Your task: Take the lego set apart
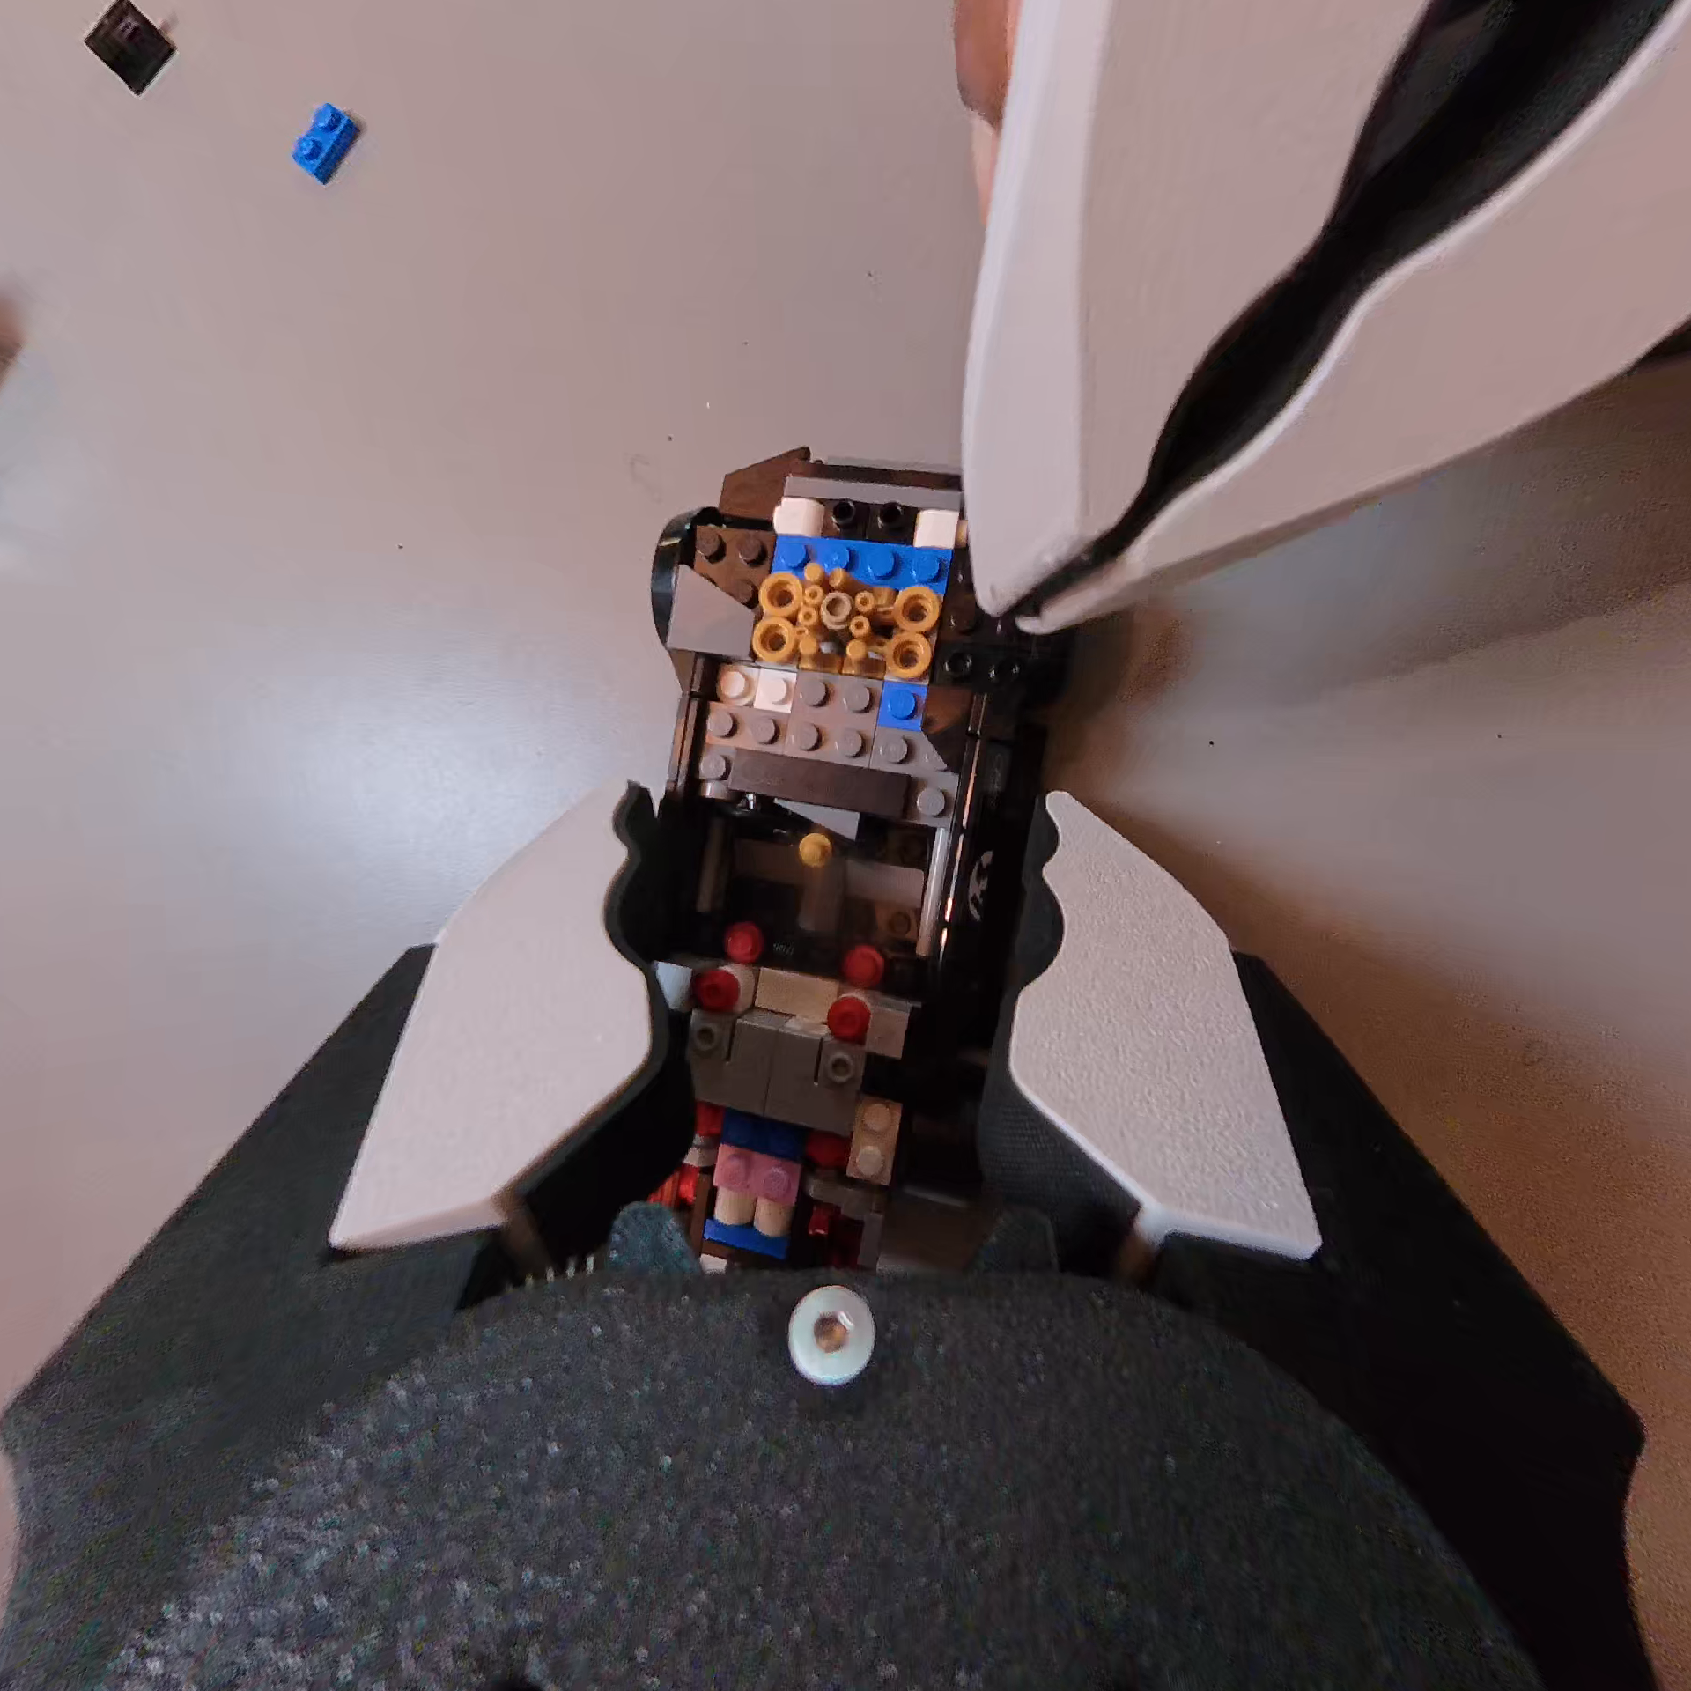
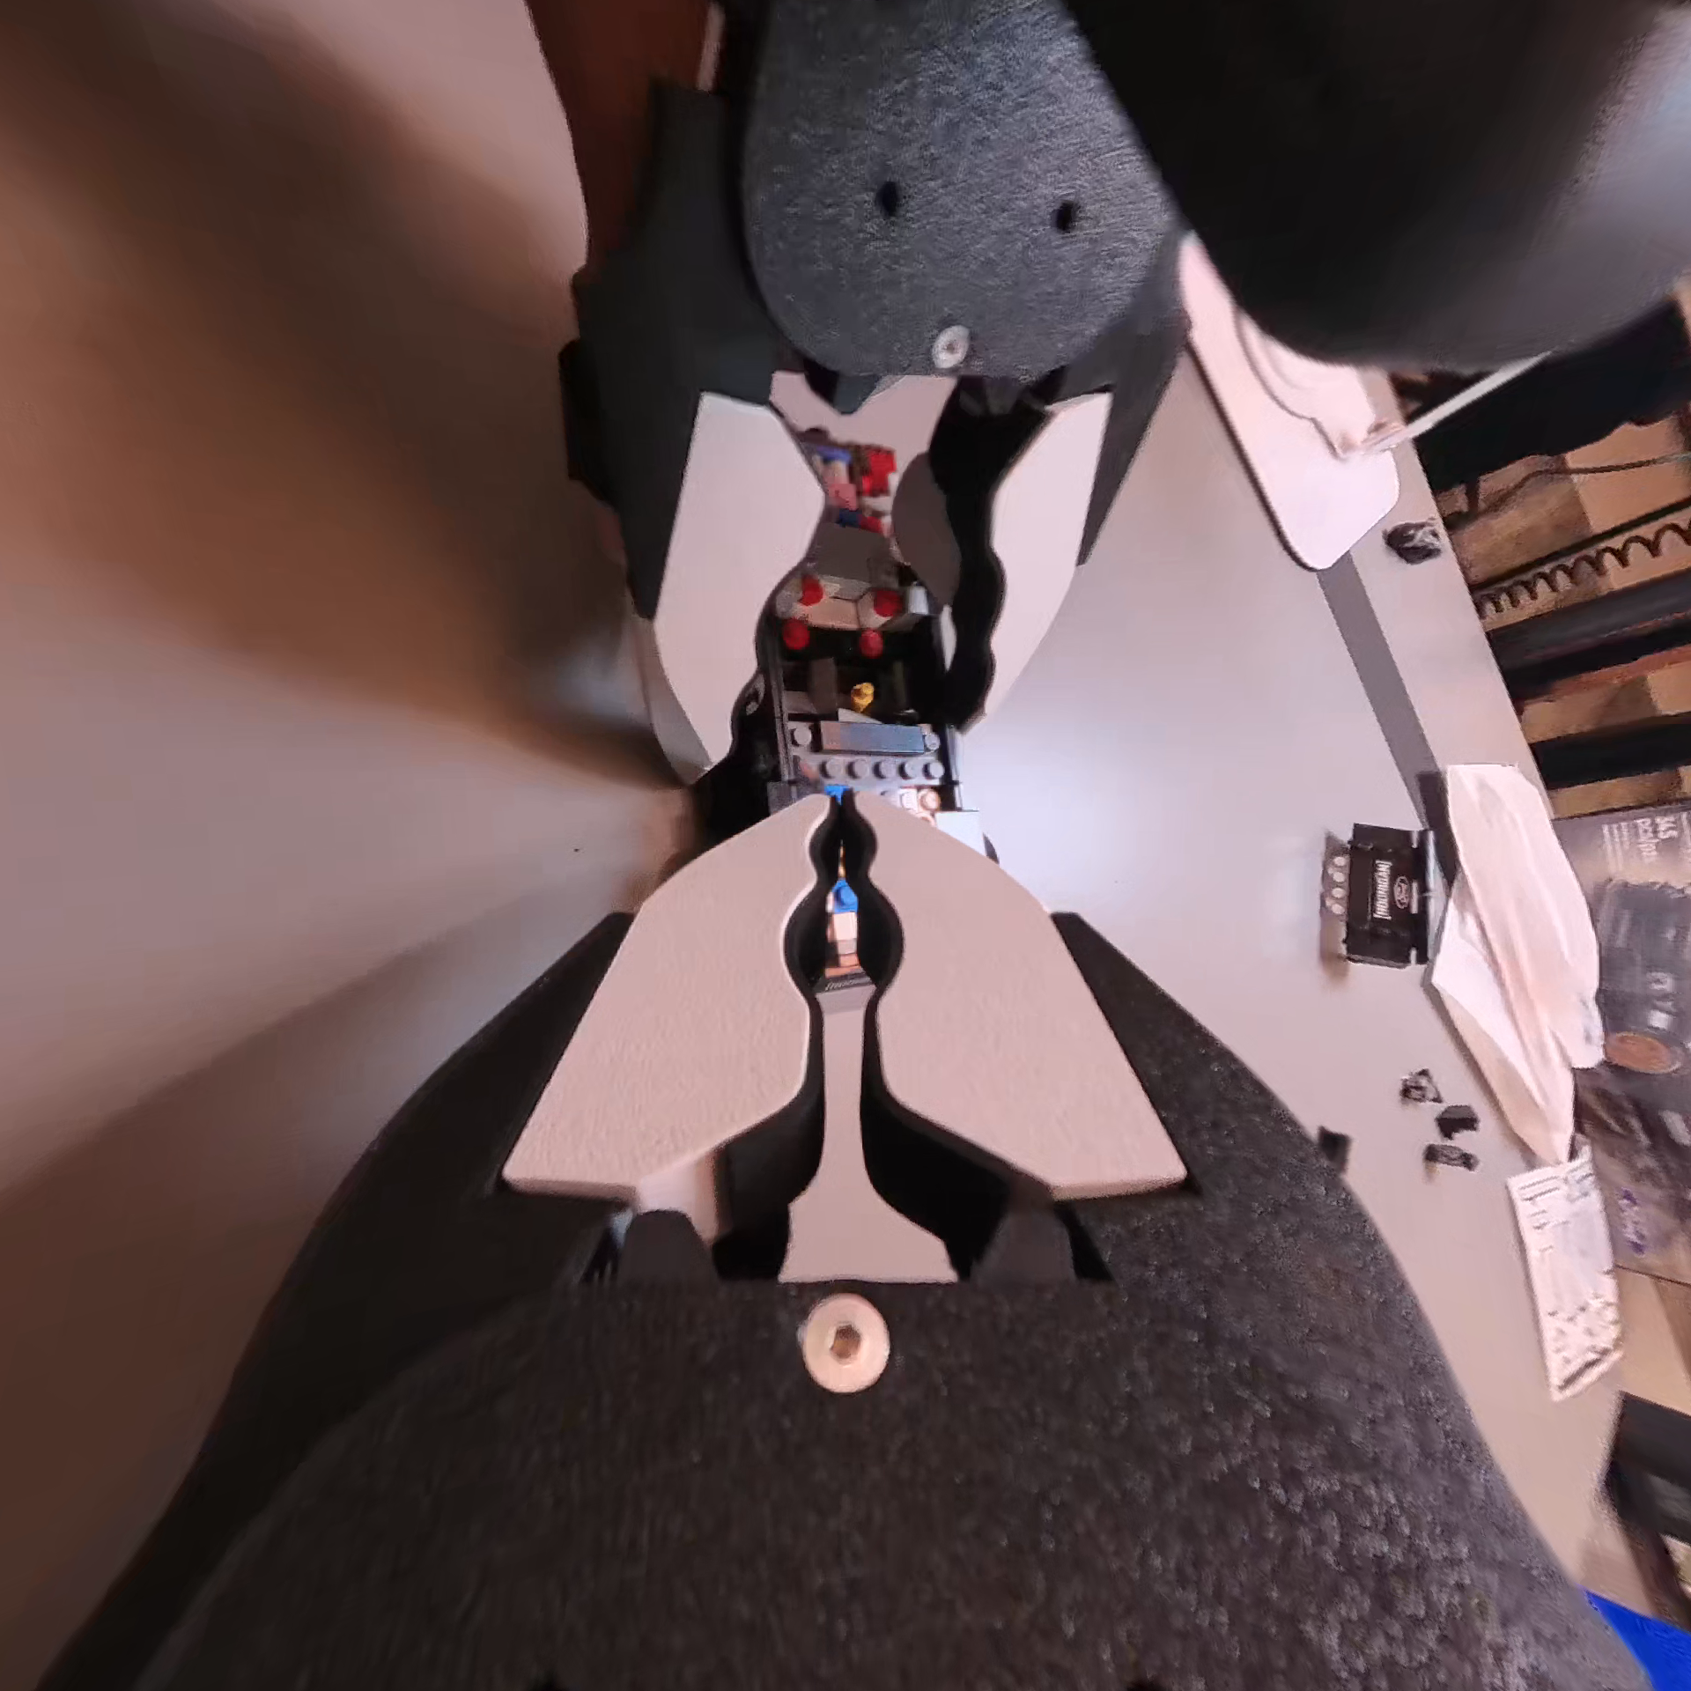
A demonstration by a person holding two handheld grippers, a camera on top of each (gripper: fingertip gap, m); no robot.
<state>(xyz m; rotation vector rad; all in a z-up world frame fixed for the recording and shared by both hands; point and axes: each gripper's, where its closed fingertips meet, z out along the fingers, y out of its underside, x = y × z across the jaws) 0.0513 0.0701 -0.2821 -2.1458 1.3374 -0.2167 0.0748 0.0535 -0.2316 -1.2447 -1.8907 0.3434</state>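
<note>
A partly stripped lego car with a black body, grey and blue plates, gold round pieces and red studs lies on the table. My left gripper straddles its middle, with both black pads against the car's sides. The car also shows in the right wrist view, between the left gripper's fingers. My right gripper is shut. Its tips rest at the car's front right corner, by a black plate. I cannot see any piece pinched between them.
A loose blue plate and a black piece lie at the far left of the table. To the right are a black lego panel, a white bag, small black pieces and a paper sheet.
</note>
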